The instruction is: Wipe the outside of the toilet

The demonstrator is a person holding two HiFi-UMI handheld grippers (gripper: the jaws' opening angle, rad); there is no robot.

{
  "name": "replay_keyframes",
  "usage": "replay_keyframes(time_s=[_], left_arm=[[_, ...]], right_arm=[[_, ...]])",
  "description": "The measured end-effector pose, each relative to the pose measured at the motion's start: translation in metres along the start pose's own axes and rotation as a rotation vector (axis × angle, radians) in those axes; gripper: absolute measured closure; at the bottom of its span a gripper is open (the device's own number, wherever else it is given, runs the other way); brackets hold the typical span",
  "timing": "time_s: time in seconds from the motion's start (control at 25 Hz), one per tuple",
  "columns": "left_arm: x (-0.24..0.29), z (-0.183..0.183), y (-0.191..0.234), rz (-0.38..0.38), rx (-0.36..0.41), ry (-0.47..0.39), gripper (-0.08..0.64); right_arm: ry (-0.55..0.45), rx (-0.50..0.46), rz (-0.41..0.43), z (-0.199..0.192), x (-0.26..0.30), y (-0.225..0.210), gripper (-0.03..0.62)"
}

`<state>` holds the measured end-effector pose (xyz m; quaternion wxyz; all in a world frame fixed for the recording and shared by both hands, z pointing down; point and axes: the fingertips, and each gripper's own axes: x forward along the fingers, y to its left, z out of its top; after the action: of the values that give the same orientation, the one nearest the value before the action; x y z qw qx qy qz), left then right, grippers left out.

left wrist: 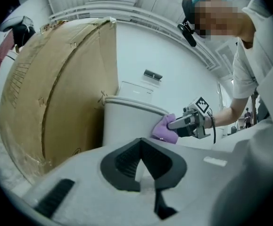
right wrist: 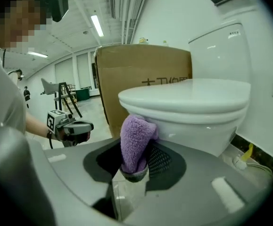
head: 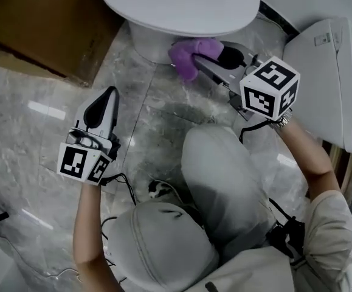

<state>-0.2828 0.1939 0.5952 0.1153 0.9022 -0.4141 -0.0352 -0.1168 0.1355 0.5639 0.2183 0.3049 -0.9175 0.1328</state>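
Two grippers were in view, only one at work. The right gripper pressed a fluffy purple microfibre cloth against the outer wall of the white ceramic toilet, just under the closed seat and lid, on the bowl's front curve.

Risks, as judged from this:
- The cloth was pinched only at its lower end, and the free wad stood up above the fingers. Drag along the glazed bowl could pull it loose or fold it over.
- If it folded, the hard finger tips could meet the ceramic and scrape (nothing showed contact yet).
- The overhanging rim sat just above the wad. An upward stroke could snag there and leave the band under the lip unwiped.
- The person crouched close over the grey marble floor, knee near the working arm, so reach round the far side looked cramped.

Fingers: the right pair was drawn narrow, clamped on the cloth's base, and the cloth touched the bowl. The left gripper hung well apart from the toilet, low over the floor beside a brown cardboard box. Its fingers were together and held nothing.
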Motion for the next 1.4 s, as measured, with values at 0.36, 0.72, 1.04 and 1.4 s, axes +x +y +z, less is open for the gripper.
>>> replay_keyframes(time_s=[0.36, 0.72, 1.04, 1.4], left_arm=[[-0.051, 0.029, -0.036, 0.108, 0.010, 0.102, 0.554], [-0.009, 0.017, 0.000, 0.057, 0.085, 0.102, 0.554], [0.038, -0.043, 0.010, 0.000, 0.041, 0.090, 0.554], [0.052, -0.048, 0.015, 0.058, 0.035, 0.056, 0.554]], right_arm=[[-0.123, 0.086, 0.017, 0.007, -0.039, 0.000, 0.462], [0.133, 0.144, -0.198, -0.164, 0.069, -0.034, 0.459], [0.177, 0.359, -0.425, -0.236, 0.153, -0.077, 0.459], [0.175, 0.331, -0.463, -0.238, 0.168, -0.084, 0.458]])
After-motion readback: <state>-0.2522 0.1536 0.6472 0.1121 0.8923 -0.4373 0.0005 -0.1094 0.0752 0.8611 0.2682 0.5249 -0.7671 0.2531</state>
